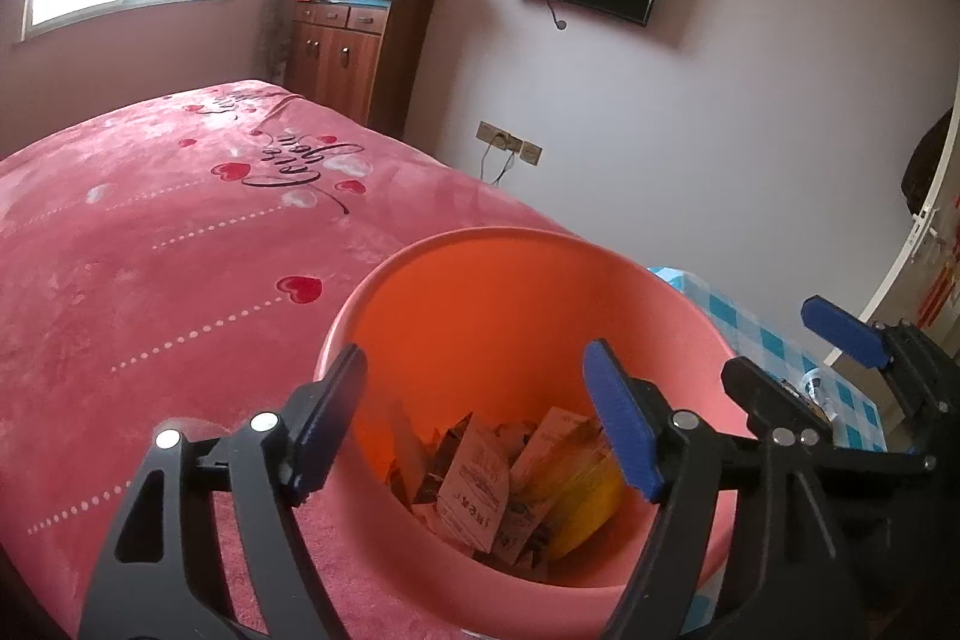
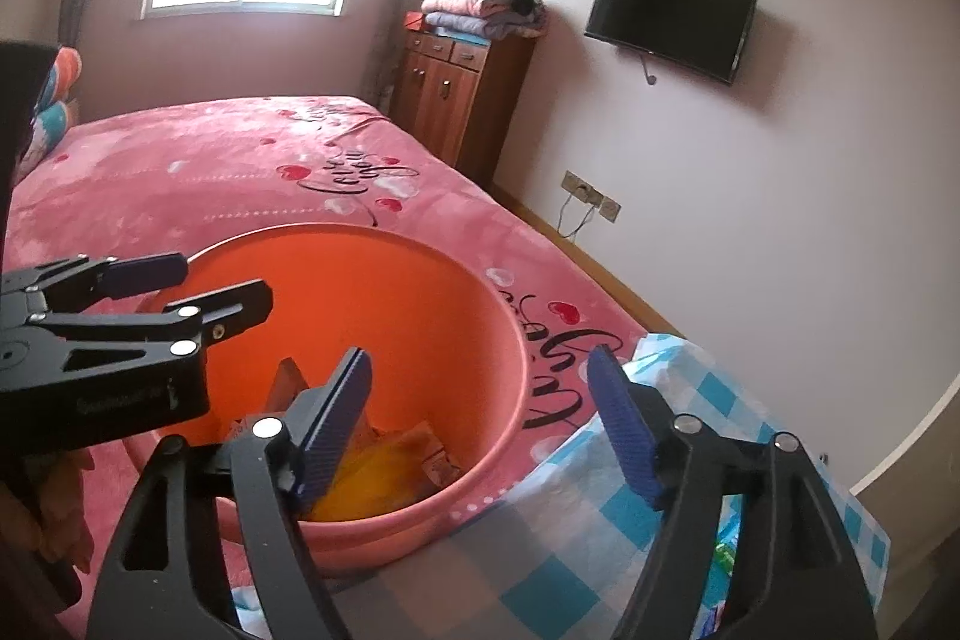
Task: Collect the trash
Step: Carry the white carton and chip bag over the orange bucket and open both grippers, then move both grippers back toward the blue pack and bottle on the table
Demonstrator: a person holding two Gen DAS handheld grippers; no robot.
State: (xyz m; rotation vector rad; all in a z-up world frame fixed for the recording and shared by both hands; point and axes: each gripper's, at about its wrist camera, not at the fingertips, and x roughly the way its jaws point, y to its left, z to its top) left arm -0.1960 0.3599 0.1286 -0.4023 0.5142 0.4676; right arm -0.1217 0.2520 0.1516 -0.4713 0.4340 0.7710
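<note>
Both my grippers, left gripper (image 1: 477, 421) and right gripper (image 2: 480, 421), stand apart and empty above the pink bin (image 1: 456, 244); paper trash (image 1: 480, 496) below them looks light, crushable; I would pinch an edge.

- Your left gripper (image 1: 474, 421) hangs with jaws apart over the pink bucket (image 1: 456, 280).
- Paper wrappers (image 1: 480, 496) (one yellow) lie between and below the fingers.
- Right gripper (image 1: 798, 370) beside, open too.

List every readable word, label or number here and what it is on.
"Love you", in script: pink bedspread.
Print on the paper wrappers in the orange bin: too blurred to read.
Lettering on the left gripper body: too small to read.
</note>
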